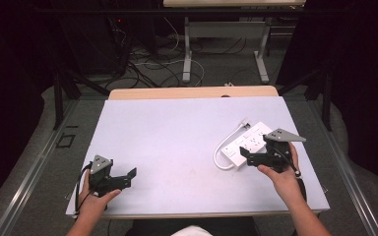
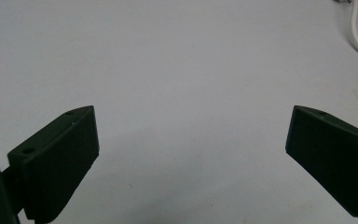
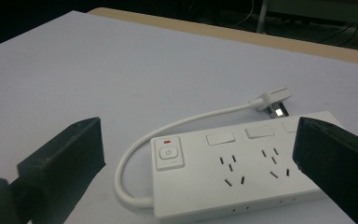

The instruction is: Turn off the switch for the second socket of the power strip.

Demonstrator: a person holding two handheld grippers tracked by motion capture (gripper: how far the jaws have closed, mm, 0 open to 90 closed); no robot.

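A white power strip [image 1: 246, 144] lies at the table's [image 1: 177, 142] right side, its short cord [image 3: 135, 154] looping to a plug [image 3: 274, 99]. The right gripper [image 1: 256, 158] hovers over it, jaws wide, hiding its far end. The left gripper [image 1: 123, 178], open and empty, rests well apart near the front edge.

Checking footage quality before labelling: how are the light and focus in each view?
High view: table evenly lit, surroundings dark, slightly soft. Left gripper view: sharp jaws, faint shadow beneath. Right gripper view: power strip crisp, its plug catching glare.
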